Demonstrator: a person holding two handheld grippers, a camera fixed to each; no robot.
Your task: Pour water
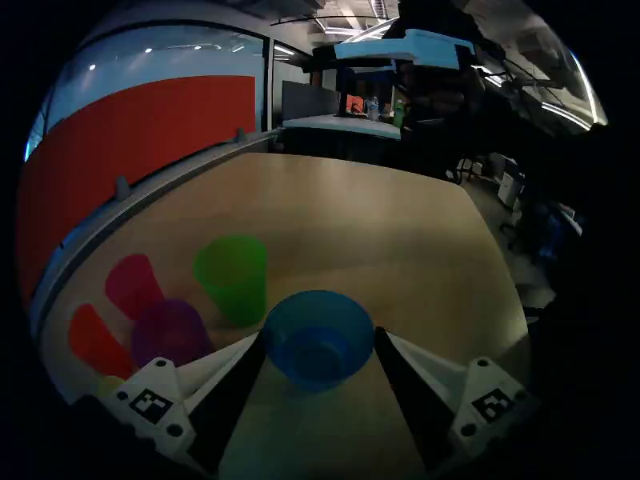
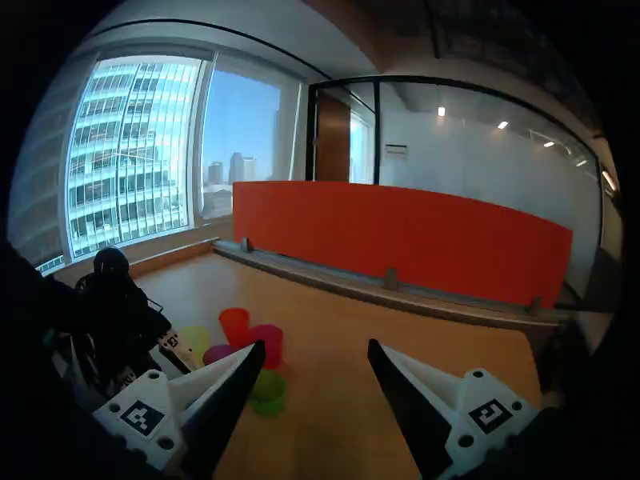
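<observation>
Left gripper view, 6 o'clock: blue cup (image 1: 318,342) clamped between the jaws of the left gripper (image 1: 318,333), both inner faces tight against its sides, mouth turned up toward the camera. Inside of the cup too dim to judge for water. Hard to tell whether lifted or resting on the wooden surface (image 1: 376,216).

At 10 o'clock from the blue cup, near but apart: green cup (image 1: 232,278), upright. At 9 o'clock from the blue cup: purple cup (image 1: 170,332), just beside the left jaw. Beyond the purple one, toward 10 o'clock: pink cup (image 1: 132,284). At 8 o'clock in the view, by the edge of the surface: red cup (image 1: 96,342). Along the far edge of the surface, from 9 to 11 o'clock: red partition (image 1: 144,132) under a glass wall.

Right gripper view: jaws of the right gripper (image 2: 316,346) spread wide, bare surface showing through the gap. At 7 o'clock, bunched together well ahead of the left jaw: the red, pink, purple and green cups plus 1 yellow cup (image 2: 194,340). Green one nearest, partly behind the jaw tip. At 8 o'clock: the left gripper, dark, against a bright window (image 2: 136,152)
</observation>
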